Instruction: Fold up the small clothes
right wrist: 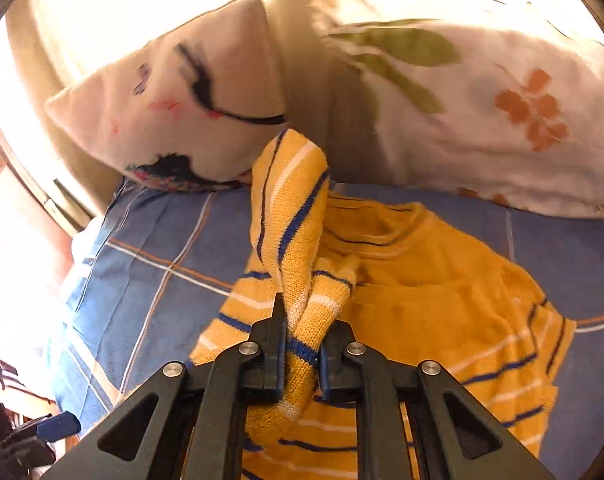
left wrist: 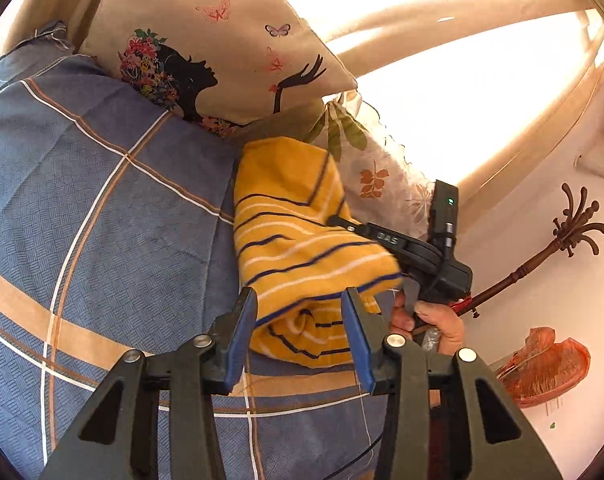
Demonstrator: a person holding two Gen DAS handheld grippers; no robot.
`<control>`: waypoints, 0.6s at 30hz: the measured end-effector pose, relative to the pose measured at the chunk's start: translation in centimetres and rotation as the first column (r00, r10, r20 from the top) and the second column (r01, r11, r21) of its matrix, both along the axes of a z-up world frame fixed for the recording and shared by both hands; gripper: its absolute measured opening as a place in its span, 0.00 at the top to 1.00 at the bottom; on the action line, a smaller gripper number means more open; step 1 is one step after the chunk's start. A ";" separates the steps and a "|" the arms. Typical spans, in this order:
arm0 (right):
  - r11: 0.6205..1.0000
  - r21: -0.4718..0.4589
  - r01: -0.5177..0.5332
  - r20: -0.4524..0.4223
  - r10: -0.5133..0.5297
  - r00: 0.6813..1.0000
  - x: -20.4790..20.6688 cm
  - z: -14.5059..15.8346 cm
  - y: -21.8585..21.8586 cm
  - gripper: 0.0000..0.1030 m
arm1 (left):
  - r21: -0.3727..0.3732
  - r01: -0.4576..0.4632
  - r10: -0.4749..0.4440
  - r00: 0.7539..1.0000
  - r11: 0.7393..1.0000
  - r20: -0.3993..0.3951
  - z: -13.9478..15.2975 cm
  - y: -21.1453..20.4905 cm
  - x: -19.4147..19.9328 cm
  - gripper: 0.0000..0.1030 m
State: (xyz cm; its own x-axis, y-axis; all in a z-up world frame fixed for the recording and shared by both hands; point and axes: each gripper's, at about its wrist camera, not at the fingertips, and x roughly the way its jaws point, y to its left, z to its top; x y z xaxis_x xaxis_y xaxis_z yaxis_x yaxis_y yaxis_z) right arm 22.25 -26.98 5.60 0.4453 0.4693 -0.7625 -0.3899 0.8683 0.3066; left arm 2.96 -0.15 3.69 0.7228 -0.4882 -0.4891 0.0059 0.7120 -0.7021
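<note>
The sweater (right wrist: pixel 441 300), yellow knit with blue and white stripes, lay on the checked bedsheet (left wrist: pixel 102 200), just near of two pillows: the silhouette pillow (left wrist: pixel 206 52) on the left and the leaf pillow (right wrist: pixel 481 100) on the right.

The right gripper (right wrist: pixel 302 344) had its jaws clamped on a bunched strip of the knit, probably a sleeve, which rose from the jaws in a loop above the body of the garment. Lifting it that way would let the sleeve be carried across the chest for a fold.

The left gripper (left wrist: pixel 300 320) had its jaws apart, with a fold of the sweater's edge between the blue pads (left wrist: pixel 357 344); whether either pad touched the cloth I could not tell. It seemed placed to pin or take that edge while the other side moved.

The left view alone showed the right tool from outside, the hand (left wrist: pixel 437 320) on its handle and a coat stand (left wrist: pixel 549 248) beyond. The right view alone showed the neckline and spread body.
</note>
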 end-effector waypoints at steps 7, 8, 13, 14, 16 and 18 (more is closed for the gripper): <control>0.976 0.095 0.194 -0.112 -0.183 0.977 0.2 -3.9 -12.3 0.88 | 0.005 0.085 -0.084 0.988 0.996 -0.126 -3.0 -5.2 3.1 0.60; 0.972 0.109 0.206 -0.124 -0.192 0.974 0.1 -4.4 -13.3 0.88 | 0.013 0.099 -0.096 0.986 0.995 -0.138 -3.2 -6.1 3.6 0.60; 0.955 0.211 0.210 -0.156 -0.179 0.971 -0.2 -5.6 -15.0 0.86 | 0.071 0.175 -0.163 0.975 0.982 -0.151 -3.0 -10.6 5.9 0.60; 0.953 0.218 0.211 -0.146 -0.181 0.973 -0.4 -5.4 -15.1 0.85 | 0.085 0.187 -0.174 0.974 0.979 -0.148 -3.0 -11.3 6.7 0.58; 0.948 0.230 0.218 -0.114 -0.196 0.974 -1.0 -4.7 -15.3 0.81 | 0.119 0.205 -0.185 0.970 0.971 -0.158 -3.4 -12.5 8.0 0.57; 0.944 0.248 0.217 -0.093 -0.200 0.975 -1.6 -4.1 -15.6 0.66 | 0.154 0.219 -0.187 0.962 0.964 -0.198 -4.6 -13.9 9.3 0.57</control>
State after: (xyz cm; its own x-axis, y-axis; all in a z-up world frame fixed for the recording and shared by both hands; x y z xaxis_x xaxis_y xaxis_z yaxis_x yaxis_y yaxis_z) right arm 20.63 -42.56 1.46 0.5071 0.5542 -0.6601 -0.1803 0.8172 0.5475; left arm 12.26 -14.00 -0.95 0.5092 -0.5122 -0.6916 0.0480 0.8193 -0.5714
